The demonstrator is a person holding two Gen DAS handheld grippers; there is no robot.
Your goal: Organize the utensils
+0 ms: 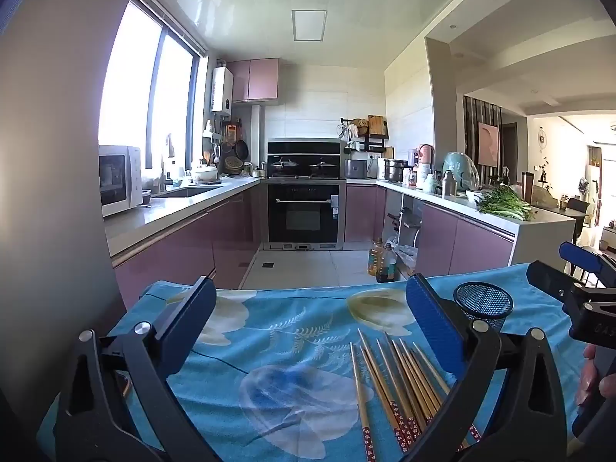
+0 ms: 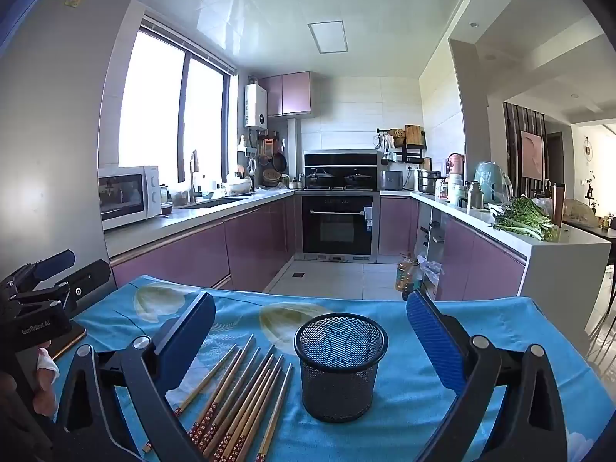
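Several wooden chopsticks [image 2: 242,396] with red patterned ends lie side by side on the blue floral cloth [image 2: 404,435]. They also show in the left wrist view [image 1: 400,381]. A black mesh cup [image 2: 340,365] stands upright and empty just right of them; it also shows in the left wrist view [image 1: 483,302]. My right gripper [image 2: 310,331] is open and empty, hovering with the cup between its fingers' line of sight. My left gripper [image 1: 308,312] is open and empty, above the cloth left of the chopsticks.
The cloth-covered table [image 1: 269,346] ends toward the kitchen floor. Oil bottles [image 2: 408,273] stand on the floor beyond its far edge. A phone-like flat object [image 2: 71,340] lies at the table's left edge. Kitchen counters [image 2: 512,238] and an oven [image 2: 337,227] lie beyond.
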